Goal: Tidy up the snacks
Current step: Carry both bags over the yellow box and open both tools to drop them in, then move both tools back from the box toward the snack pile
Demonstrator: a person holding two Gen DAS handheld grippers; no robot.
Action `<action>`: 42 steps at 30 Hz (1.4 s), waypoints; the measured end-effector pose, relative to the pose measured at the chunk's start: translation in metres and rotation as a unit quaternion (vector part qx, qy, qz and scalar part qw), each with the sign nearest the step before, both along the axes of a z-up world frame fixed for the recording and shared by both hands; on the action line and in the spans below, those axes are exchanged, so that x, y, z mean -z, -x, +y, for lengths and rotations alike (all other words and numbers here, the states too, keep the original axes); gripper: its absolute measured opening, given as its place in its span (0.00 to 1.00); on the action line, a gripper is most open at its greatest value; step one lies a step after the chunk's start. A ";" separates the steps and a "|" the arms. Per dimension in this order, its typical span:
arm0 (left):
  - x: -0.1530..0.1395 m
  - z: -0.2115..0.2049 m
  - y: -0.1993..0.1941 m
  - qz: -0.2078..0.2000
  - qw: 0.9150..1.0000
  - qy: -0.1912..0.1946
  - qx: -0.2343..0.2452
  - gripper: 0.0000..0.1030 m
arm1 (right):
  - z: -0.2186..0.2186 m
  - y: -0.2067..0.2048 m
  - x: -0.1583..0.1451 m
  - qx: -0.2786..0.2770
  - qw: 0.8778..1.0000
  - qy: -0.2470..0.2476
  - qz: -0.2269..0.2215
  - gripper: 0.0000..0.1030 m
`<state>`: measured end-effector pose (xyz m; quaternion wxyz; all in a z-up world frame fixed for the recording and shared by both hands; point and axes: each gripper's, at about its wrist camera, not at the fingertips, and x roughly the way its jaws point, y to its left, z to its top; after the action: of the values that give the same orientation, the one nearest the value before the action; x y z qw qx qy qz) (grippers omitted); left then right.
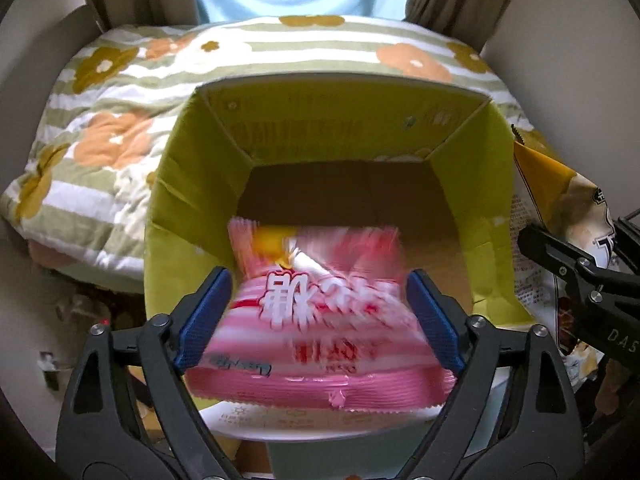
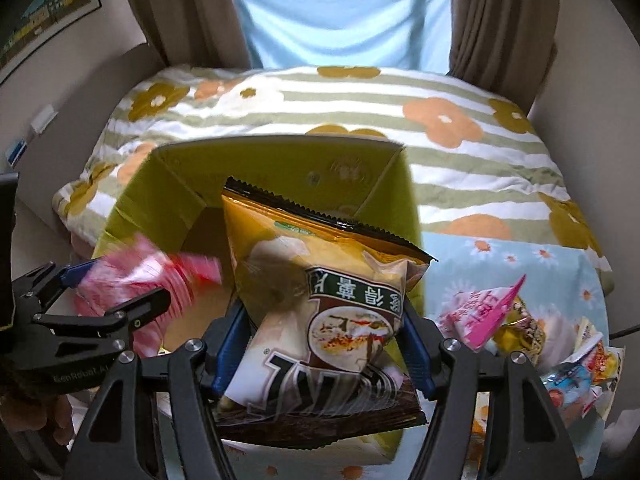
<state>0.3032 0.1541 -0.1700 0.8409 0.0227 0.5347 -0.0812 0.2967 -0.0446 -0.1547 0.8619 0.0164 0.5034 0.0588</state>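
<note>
An open lime-green cardboard box (image 1: pixel 192 184) stands on the bed in front of me. My left gripper (image 1: pixel 318 280) hangs over its near edge. A pink striped snack bag (image 1: pixel 320 340), blurred, lies between the wide-spread blue pads, which do not press it. In the right wrist view the left gripper (image 2: pixel 116 284) and the pink bag (image 2: pixel 132 272) show at the left over the box (image 2: pixel 192 176). My right gripper (image 2: pixel 322 316) is shut on a yellow-and-brown noodle bag (image 2: pixel 320 264), held upright over the box's right side. That bag (image 1: pixel 560 188) also shows beyond the box's right wall.
A striped quilt with orange and mustard flowers (image 1: pixel 100 140) lies behind the box. To the right, on a light-blue flowered cloth (image 2: pixel 520 264), are several more snack packs, one of them pink (image 2: pixel 480 308). Brown curtains (image 2: pixel 500 20) frame the window beyond.
</note>
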 end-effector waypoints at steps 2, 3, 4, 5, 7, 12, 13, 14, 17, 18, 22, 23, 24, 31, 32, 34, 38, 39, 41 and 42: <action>0.002 0.003 0.003 -0.002 1.000 -0.006 -0.011 1.00 | 0.001 -0.005 0.006 -0.003 1.000 -0.005 0.006 0.62; 0.002 0.005 0.005 -0.002 1.000 -0.005 -0.015 1.00 | 0.001 -0.006 0.008 -0.004 1.000 -0.005 0.009 0.62; 0.002 0.007 0.007 0.000 1.000 -0.003 -0.018 1.00 | 0.002 -0.006 0.009 -0.004 1.000 -0.004 0.009 0.62; 0.003 0.009 0.010 0.001 1.000 -0.002 -0.021 1.00 | 0.003 -0.006 0.009 -0.005 1.000 -0.001 0.005 0.62; 0.004 0.014 0.015 0.003 1.000 -0.002 -0.022 1.00 | 0.007 -0.006 0.009 -0.010 1.000 0.006 0.001 0.62; -0.010 0.022 0.027 -0.013 1.000 0.000 -0.026 1.00 | 0.016 -0.007 0.014 -0.022 1.000 -0.001 0.016 0.62; -0.013 0.026 0.030 -0.015 0.999 -0.001 -0.029 1.00 | 0.017 -0.007 0.015 -0.023 1.000 -0.004 0.020 0.62; -0.015 0.026 0.032 -0.016 0.999 -0.001 -0.030 1.00 | 0.018 -0.007 0.016 -0.024 0.999 -0.006 0.023 0.62; -0.020 0.033 0.038 -0.019 0.999 -0.004 -0.038 1.00 | 0.019 -0.007 0.021 -0.020 0.999 -0.012 0.038 0.67; -0.022 0.035 0.039 -0.020 0.999 -0.003 -0.039 1.00 | 0.019 -0.007 0.022 -0.019 0.999 -0.019 0.041 0.79; -0.027 0.040 0.045 -0.026 0.999 0.001 -0.045 1.00 | 0.015 -0.001 0.023 -0.016 0.998 -0.045 0.038 0.99; -0.029 0.041 0.046 -0.027 0.999 0.001 -0.045 1.00 | 0.014 0.001 0.023 -0.014 0.998 -0.046 0.036 0.99; -0.029 0.041 0.048 -0.028 0.999 0.000 -0.045 1.00 | 0.014 0.004 0.022 -0.013 0.998 -0.046 0.037 0.99; -0.036 0.037 0.059 -0.040 0.998 0.009 -0.039 1.00 | 0.016 0.021 0.011 0.004 0.999 -0.046 0.027 0.99; -0.038 0.036 0.061 -0.043 0.998 0.009 -0.036 1.00 | 0.016 0.023 0.009 0.006 0.999 -0.048 0.024 0.99; -0.042 0.034 0.065 -0.050 0.998 0.009 -0.030 1.00 | 0.018 0.027 0.004 0.007 0.999 -0.047 0.018 0.99; -0.050 0.030 0.072 -0.062 0.998 0.013 -0.017 1.00 | 0.017 0.036 -0.007 0.013 0.999 -0.036 0.007 0.99; -0.053 0.028 0.074 -0.066 0.998 0.016 -0.012 1.00 | 0.017 0.039 -0.011 0.013 0.999 -0.035 0.002 0.99; -0.056 0.024 0.077 -0.072 0.997 0.020 -0.003 1.00 | 0.014 0.047 -0.015 0.017 0.999 -0.035 -0.005 0.99; -0.058 0.020 0.078 -0.076 0.997 0.024 0.004 1.00 | 0.011 0.052 -0.019 0.022 0.999 -0.036 -0.010 0.99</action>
<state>0.2249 0.1743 -0.1117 0.8793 0.0109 0.4666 -0.0951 0.2451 -0.0339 -0.1358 0.8667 0.0576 0.4920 0.0579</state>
